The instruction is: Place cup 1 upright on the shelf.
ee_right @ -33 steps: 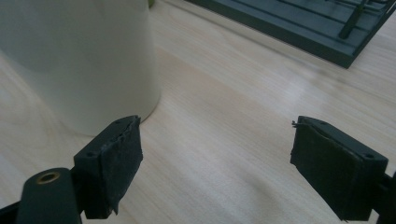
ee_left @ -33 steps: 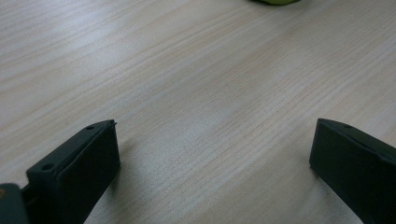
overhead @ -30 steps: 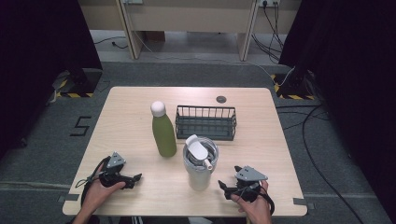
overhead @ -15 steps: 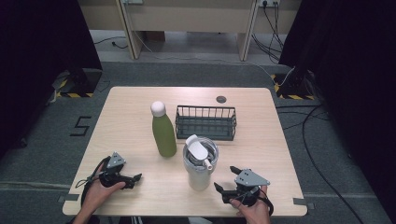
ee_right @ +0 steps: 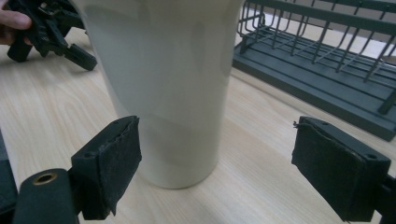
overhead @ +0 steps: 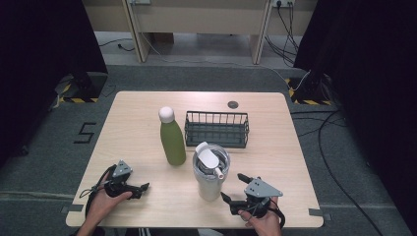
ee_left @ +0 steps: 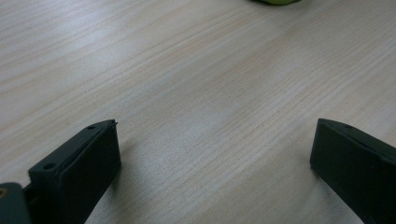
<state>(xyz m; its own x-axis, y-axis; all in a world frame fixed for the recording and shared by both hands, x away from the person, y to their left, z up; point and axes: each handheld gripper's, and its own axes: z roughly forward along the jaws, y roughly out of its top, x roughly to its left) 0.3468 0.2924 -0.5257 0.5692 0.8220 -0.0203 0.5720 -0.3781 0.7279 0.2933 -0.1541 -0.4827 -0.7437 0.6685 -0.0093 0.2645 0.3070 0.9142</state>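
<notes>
The right gripper (overhead: 234,188) has turned toward the white tumbler (overhead: 210,172), both grippers' jaws apart.

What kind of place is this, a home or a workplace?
Probably a lab or studio set up for recording, not a home. The light wooden table stands on grey carpet between black curtains, yellow-and-black hazard tape marks the floor, and loose cables run across it.

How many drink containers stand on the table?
2: a green bottle left of the wire basket, and a white tumbler nearer the person, just ahead of the open right gripper. None seems hidden.
</notes>
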